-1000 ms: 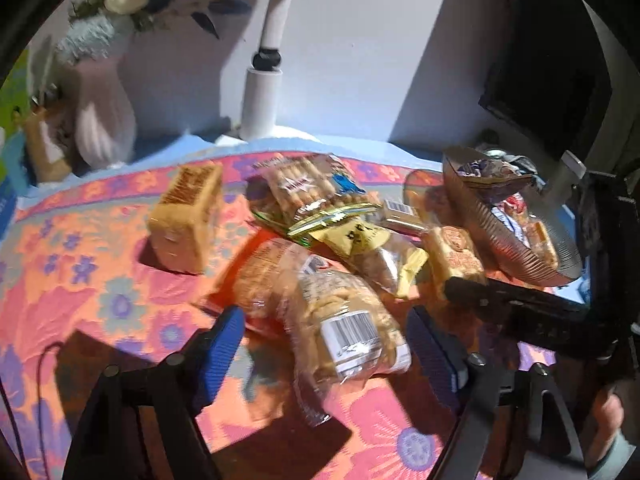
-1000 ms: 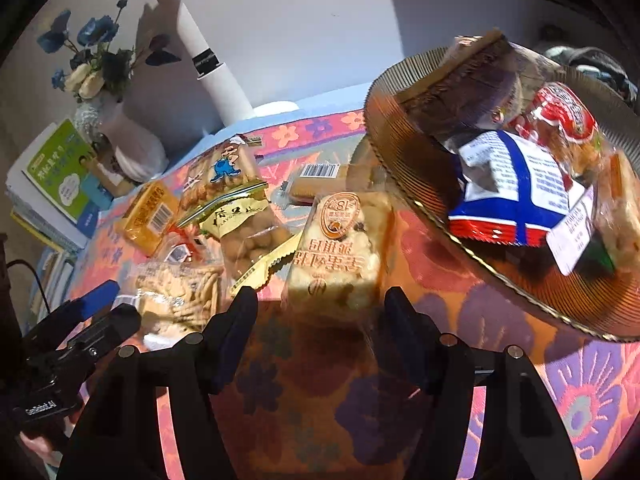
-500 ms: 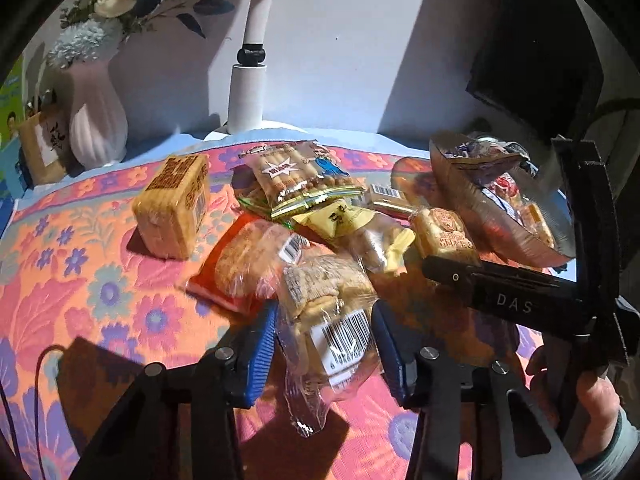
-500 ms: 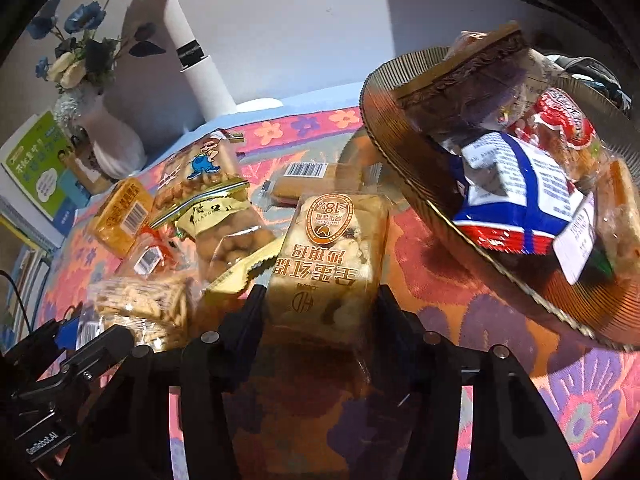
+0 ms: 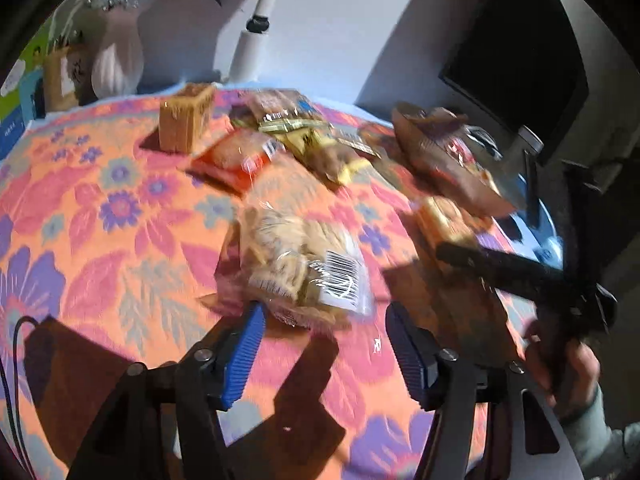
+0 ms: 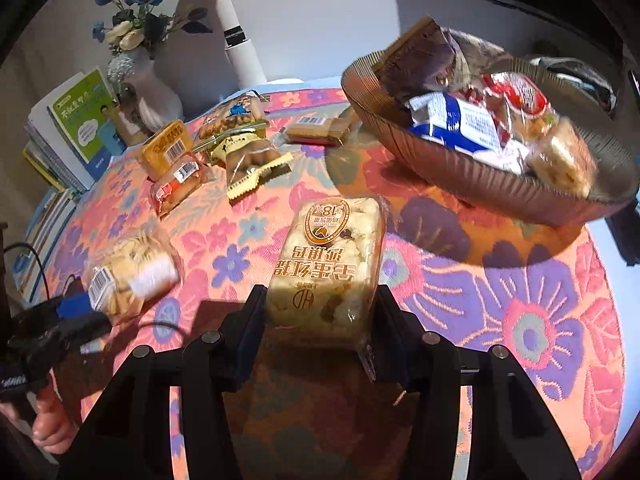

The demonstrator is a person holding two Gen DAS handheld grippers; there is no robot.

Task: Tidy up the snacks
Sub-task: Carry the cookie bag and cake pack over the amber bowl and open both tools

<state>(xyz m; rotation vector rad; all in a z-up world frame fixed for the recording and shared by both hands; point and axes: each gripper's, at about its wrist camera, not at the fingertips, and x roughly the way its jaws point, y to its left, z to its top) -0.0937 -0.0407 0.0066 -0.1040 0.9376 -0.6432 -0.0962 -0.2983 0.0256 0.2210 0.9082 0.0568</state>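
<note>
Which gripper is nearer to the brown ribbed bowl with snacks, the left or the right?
Right. The right gripper, clamped on the pale cake pack, sits just in front of the bowl. The left gripper is farther away, by the cracker bag.

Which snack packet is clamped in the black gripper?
The pale cake packet with the round "18" seal, pinched in the right gripper; the other packets lie loose or in the basket.
</note>
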